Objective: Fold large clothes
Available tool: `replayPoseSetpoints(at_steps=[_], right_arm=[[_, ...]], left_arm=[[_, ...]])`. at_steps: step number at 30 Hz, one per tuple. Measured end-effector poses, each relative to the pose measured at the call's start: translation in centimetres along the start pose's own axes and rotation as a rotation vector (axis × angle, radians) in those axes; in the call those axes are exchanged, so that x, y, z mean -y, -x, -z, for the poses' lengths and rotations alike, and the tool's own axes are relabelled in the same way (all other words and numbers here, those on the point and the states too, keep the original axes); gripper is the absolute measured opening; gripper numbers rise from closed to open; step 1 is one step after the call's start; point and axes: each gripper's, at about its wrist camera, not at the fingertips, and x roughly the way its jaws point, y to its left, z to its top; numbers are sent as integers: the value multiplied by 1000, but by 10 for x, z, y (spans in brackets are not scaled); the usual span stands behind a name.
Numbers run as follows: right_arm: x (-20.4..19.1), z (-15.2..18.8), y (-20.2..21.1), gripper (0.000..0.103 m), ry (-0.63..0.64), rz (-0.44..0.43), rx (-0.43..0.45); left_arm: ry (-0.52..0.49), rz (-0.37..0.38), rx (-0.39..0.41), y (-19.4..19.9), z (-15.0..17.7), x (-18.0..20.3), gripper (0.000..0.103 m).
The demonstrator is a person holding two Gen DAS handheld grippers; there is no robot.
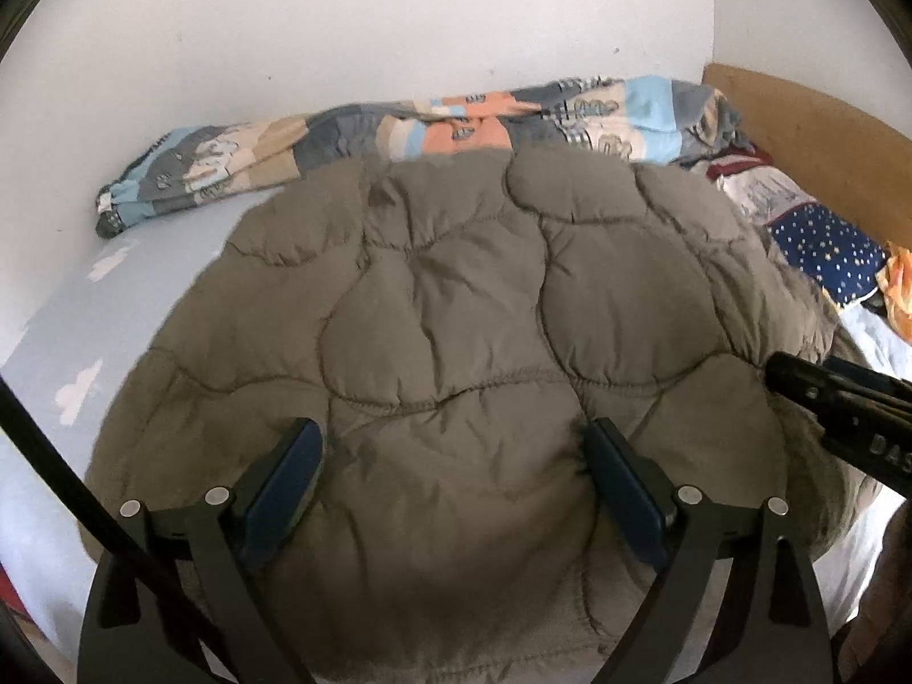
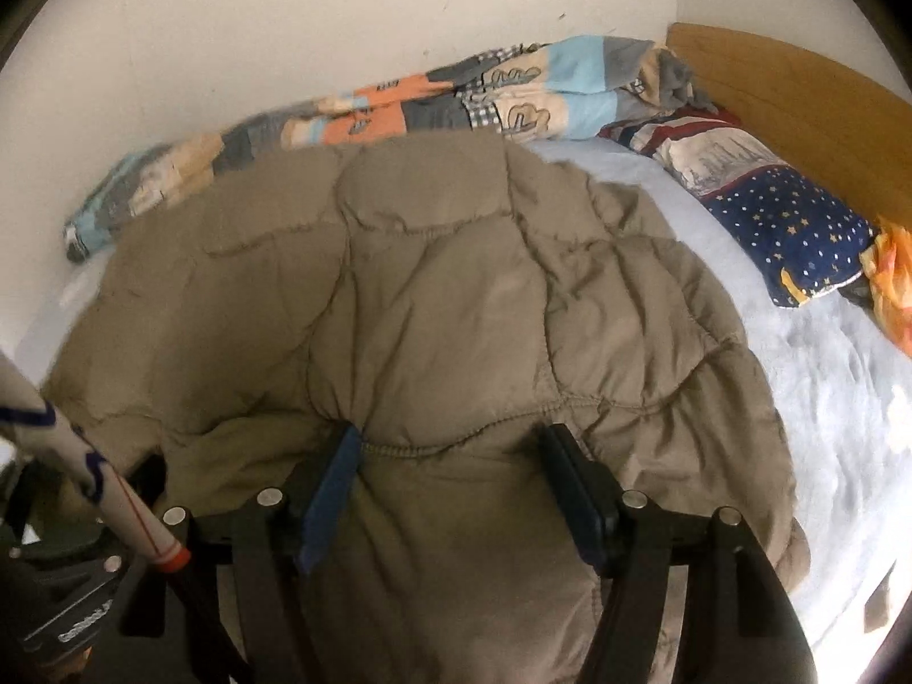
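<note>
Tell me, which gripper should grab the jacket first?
Probably the right hand-held gripper: its open fingers already straddle a raised ridge of the jacket. The left hand-held gripper is open over flatter fabric.

Olive-brown quilted jacket (image 1: 456, 308) (image 2: 433, 296), puffy, with curved stitched panels; spread flat and wrinkled across a pale blue bed sheet (image 1: 51, 342) (image 2: 826, 387), far edge touching a patchwork blanket (image 1: 399, 125) (image 2: 399, 102).

jacket (image 1: 456, 342): near hem cut off by bottom edge | orange cloth (image 2: 892, 279): cropped at right edge (identity unclear)
</note>
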Motion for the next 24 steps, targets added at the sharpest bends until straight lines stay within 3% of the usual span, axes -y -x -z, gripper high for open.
replayPoseSetpoints(at_steps=[7,11,13,18,24], right_arm=[[-2,6,27,71,13,47,49],[-4,19,7,74,-3,26,-88],[-3,21,4,74,-14,31,-104],[-1,18,38,74,-44,0,-13],[16,12,70,74,-71,59,62]], left_arm=[[-7,-28,28,19,0,4,93],[-2,-56,36,29,3,4,93],[1,-70,47,36,4,2,93],[24,-101,80,63,5,-9,93],[81,-125,90,83,-11,-38,93]])
